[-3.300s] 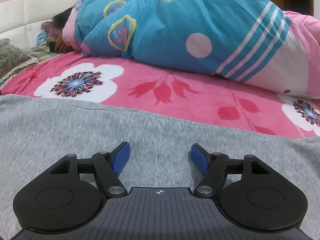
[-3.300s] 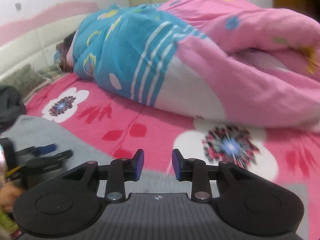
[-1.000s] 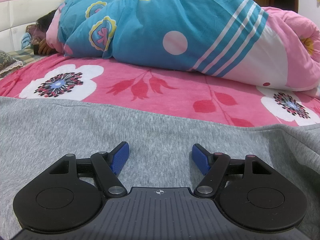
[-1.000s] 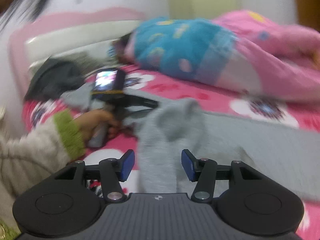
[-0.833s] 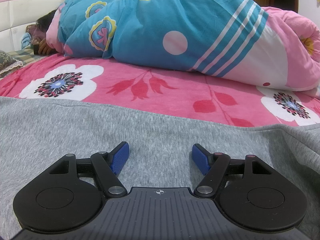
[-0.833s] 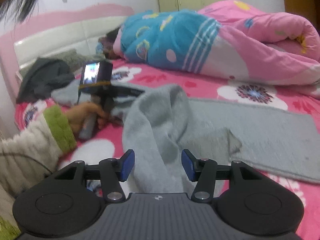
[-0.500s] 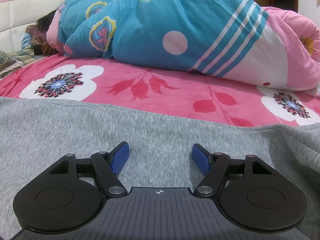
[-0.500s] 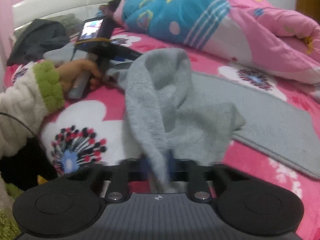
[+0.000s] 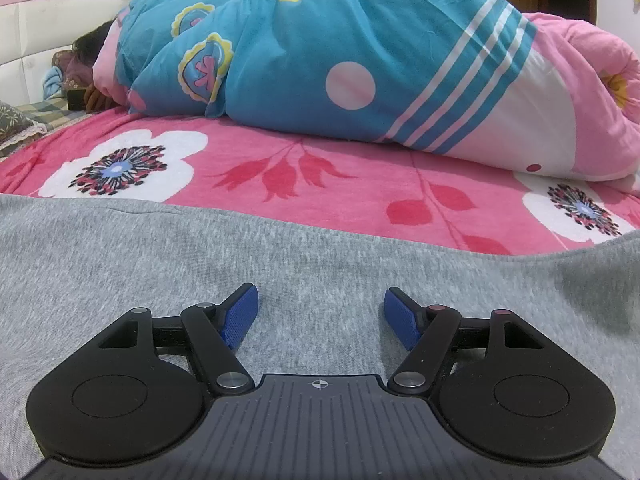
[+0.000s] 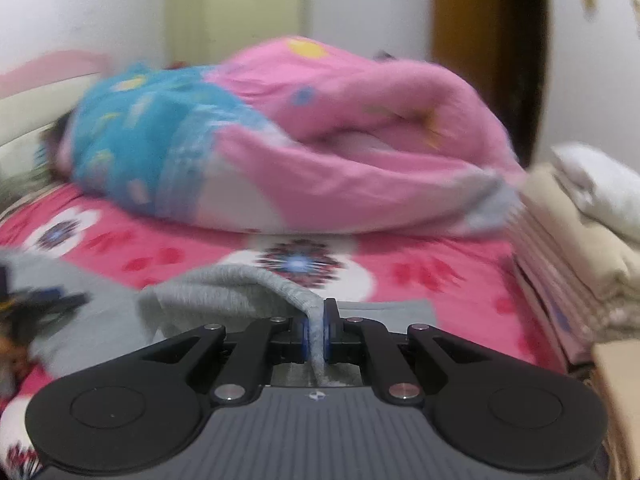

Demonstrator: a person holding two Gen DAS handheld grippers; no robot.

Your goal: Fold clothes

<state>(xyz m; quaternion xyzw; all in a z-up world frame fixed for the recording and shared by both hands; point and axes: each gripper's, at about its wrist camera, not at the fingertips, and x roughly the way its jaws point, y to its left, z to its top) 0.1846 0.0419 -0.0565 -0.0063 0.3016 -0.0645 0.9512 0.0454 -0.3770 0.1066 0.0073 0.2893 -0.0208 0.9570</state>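
Observation:
A grey knit garment [image 9: 120, 264] lies flat on the pink flowered bedspread [image 9: 320, 176] and fills the lower half of the left wrist view. My left gripper [image 9: 320, 312] rests over it with its blue pads wide apart and nothing between them. In the right wrist view, my right gripper [image 10: 316, 332] is shut on a fold of the grey garment [image 10: 240, 288], which rises in a ridge to the left of the jaws. The left gripper [image 10: 36, 300] shows as a dark blur at the left edge of that view.
A person lies under a blue and pink quilt [image 9: 340, 48] across the far side of the bed. Folded beige and white bedding [image 10: 580, 236] is stacked at the right. A brown door [image 10: 488, 52] stands behind.
My right gripper closed on a fold of the grey garment, lifted and swung to the right with it. The left gripper stayed still and open on the cloth.

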